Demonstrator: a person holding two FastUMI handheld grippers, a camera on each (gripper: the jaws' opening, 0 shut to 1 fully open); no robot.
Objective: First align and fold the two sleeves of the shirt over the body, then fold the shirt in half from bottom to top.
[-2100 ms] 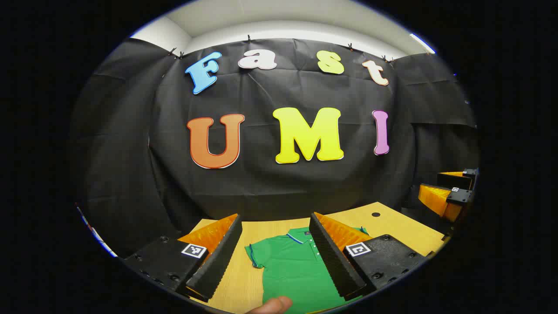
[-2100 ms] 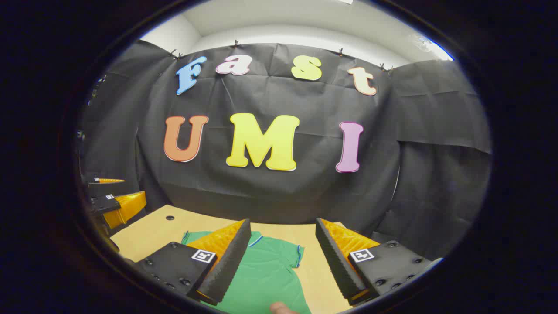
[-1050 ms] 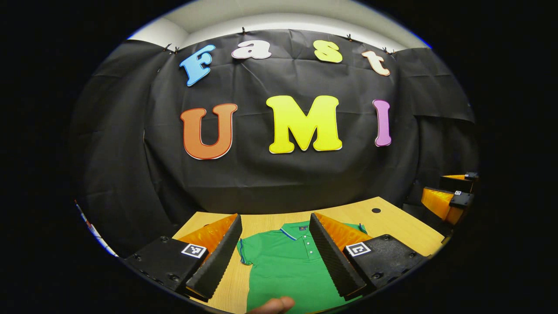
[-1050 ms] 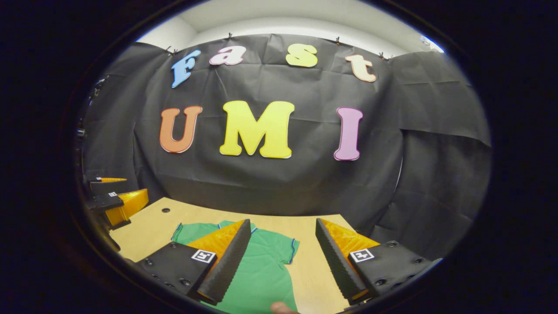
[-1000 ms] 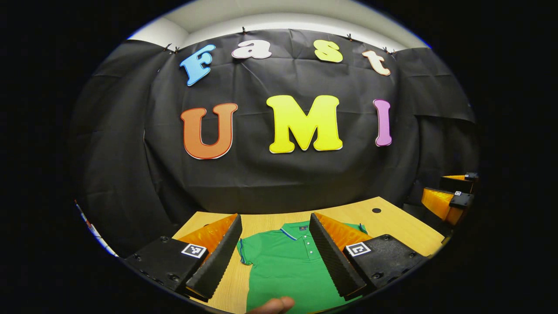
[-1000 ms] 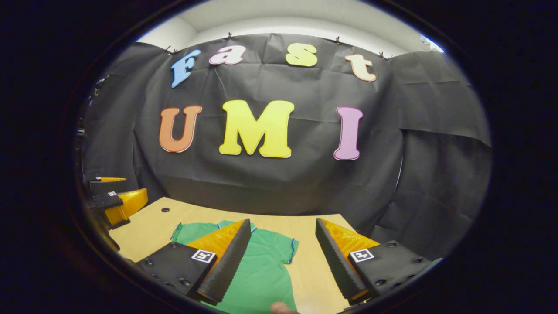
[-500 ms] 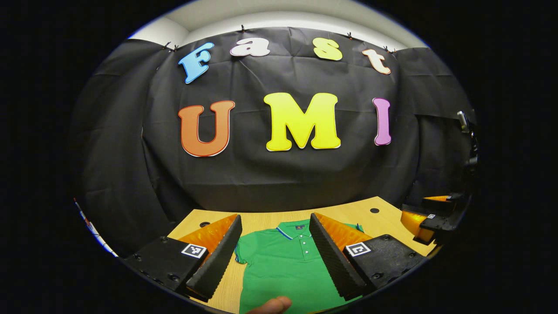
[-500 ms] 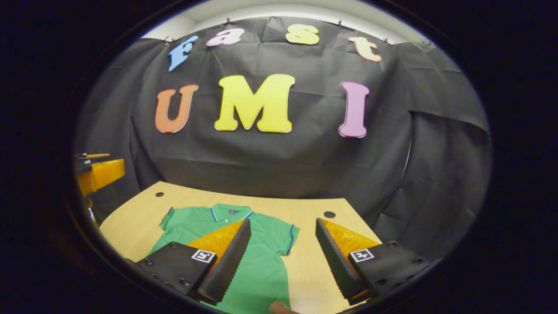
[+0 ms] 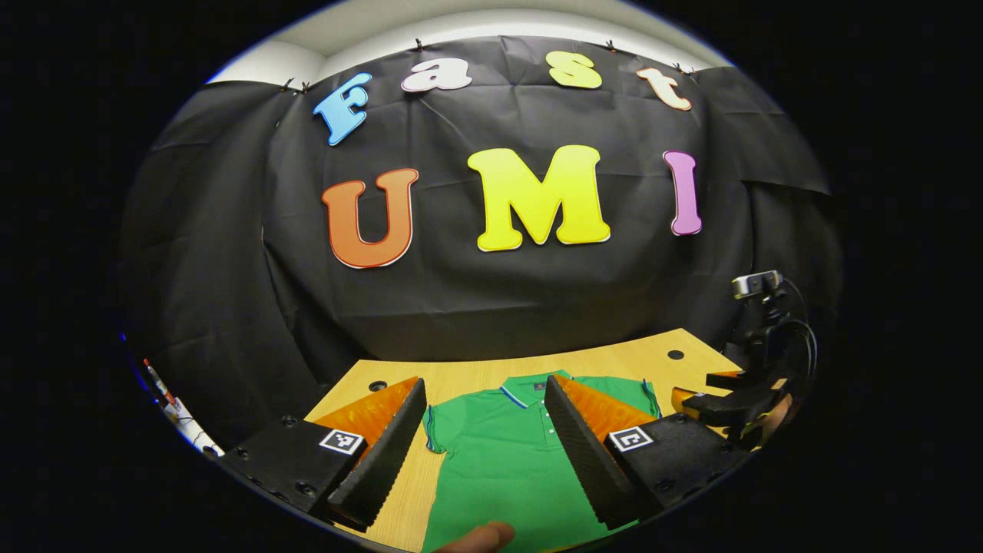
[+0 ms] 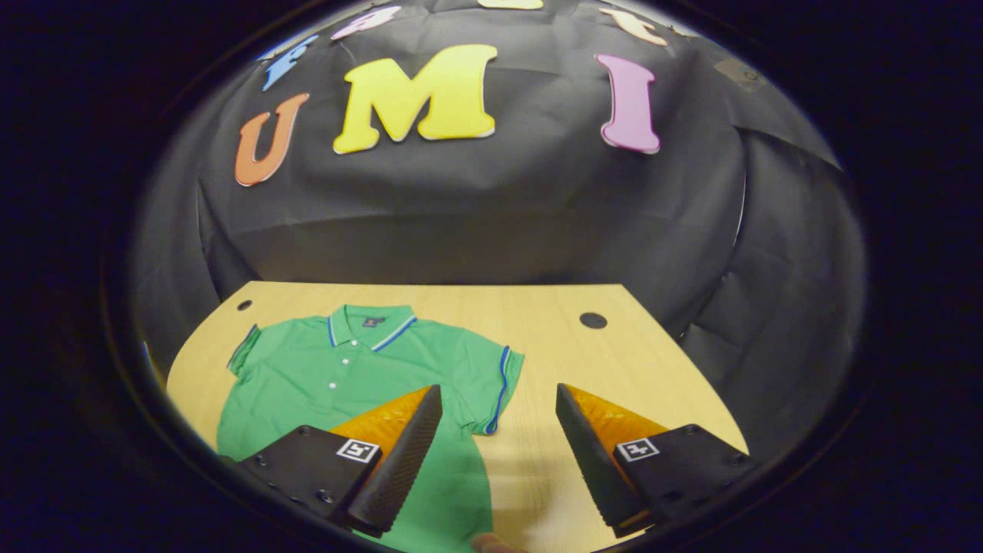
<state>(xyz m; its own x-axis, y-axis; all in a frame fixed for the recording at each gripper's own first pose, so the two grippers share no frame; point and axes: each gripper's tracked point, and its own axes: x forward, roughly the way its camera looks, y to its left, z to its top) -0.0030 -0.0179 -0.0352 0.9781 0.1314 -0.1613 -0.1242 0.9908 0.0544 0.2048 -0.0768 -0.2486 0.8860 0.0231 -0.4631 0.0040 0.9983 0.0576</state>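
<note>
**Sleeves unfolded, approach stage**

Left gripper view: left gripper (image 9: 484, 453) fingers spread, empty, above green shirt (image 9: 499, 468) lying flat on counter (image 9: 614, 361).

Right gripper view: right gripper (image 10: 498, 453) fingers spread, empty, near right sleeve (image 10: 491, 384). Best to pinch sleeve hem only, fold inward level with the other sleeve.

table (image 10: 553, 346): bare right of shirt (image 10: 338, 376) | wall cloth (image 10: 491, 230) bounds far edge
</note>
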